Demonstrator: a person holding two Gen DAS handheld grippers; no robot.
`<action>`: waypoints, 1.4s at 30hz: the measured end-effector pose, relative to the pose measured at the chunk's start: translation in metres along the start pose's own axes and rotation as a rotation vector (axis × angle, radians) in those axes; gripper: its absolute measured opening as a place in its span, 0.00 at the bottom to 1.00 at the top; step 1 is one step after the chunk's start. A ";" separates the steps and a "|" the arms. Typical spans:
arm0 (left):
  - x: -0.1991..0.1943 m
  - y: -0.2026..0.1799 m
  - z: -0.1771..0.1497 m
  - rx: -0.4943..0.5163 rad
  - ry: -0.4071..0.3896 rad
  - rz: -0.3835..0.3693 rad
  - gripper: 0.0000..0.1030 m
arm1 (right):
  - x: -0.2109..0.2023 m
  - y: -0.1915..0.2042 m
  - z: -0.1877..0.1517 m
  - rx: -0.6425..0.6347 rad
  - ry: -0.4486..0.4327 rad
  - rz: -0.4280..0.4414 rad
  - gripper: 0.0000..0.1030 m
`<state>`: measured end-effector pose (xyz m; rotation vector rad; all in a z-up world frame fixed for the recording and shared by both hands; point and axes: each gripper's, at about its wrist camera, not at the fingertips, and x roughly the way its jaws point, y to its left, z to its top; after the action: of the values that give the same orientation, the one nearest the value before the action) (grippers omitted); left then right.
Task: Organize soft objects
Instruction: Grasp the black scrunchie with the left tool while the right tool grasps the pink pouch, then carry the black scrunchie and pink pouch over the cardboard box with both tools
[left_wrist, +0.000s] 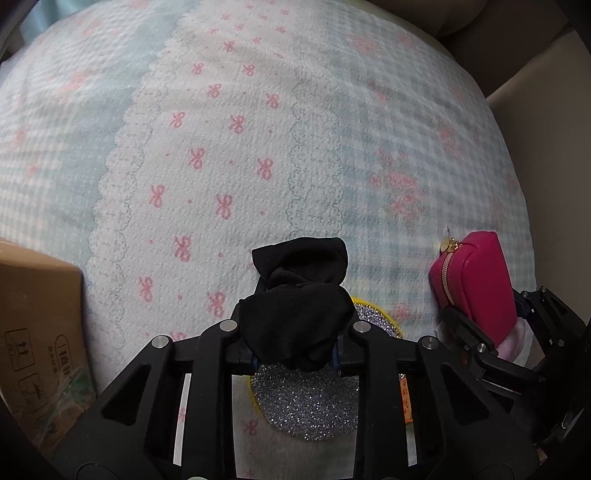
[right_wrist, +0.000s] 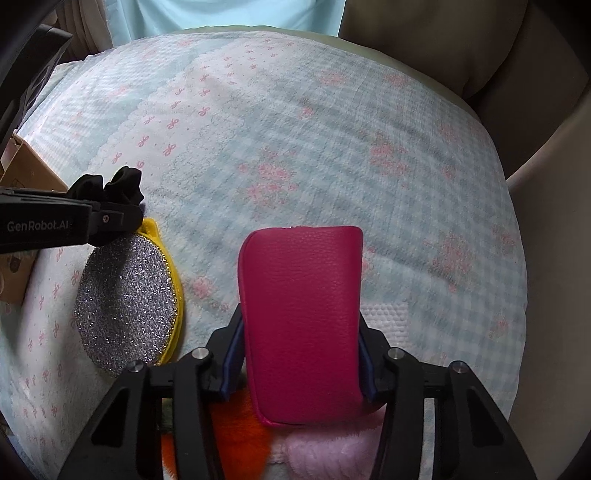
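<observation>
A: Left gripper (left_wrist: 295, 325) status?

B: Clamped on a bunched black cloth (left_wrist: 301, 295), pads pressing both sides. It points steeply down, right over a silver glitter pad (right_wrist: 127, 304) with a yellow rim lying flat on the bedspread (left_wrist: 229, 147).

A: Right gripper (right_wrist: 301, 354)?

B: Closed on a magenta zip pouch (right_wrist: 303, 317), fingers squeezing its two long sides. Pouch stands on end, zipper (left_wrist: 448, 275) facing the left gripper. Under it there's orange plush (right_wrist: 236, 432) and pink fuzzy fabric (right_wrist: 325, 448), touching the pouch's lower edge.

A: Surface?

B: Quilted bedspread, pale blue check with a white band of pink bows and lace print. Mostly bare beyond the grippers.

A: Surroundings?

B: Cardboard box (left_wrist: 35, 332) on the bed at far left, just beside the left gripper. Beige upholstered headboard (right_wrist: 517, 74) curves round the far right; light blue curtain (right_wrist: 221, 14) at the top.
</observation>
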<state>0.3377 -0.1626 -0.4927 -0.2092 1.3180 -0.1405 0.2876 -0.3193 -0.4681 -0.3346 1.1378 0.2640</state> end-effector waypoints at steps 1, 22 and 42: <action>-0.002 -0.001 0.001 0.004 -0.004 0.001 0.21 | -0.001 0.000 0.000 0.007 0.001 -0.001 0.43; -0.138 -0.013 -0.010 0.035 -0.149 -0.056 0.21 | -0.139 -0.018 0.015 0.219 -0.163 0.036 0.37; -0.362 0.088 -0.064 0.007 -0.330 -0.045 0.21 | -0.322 0.070 0.043 0.230 -0.240 0.167 0.37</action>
<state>0.1853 -0.0016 -0.1869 -0.2448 0.9852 -0.1418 0.1696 -0.2492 -0.1652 -0.0031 0.9482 0.3081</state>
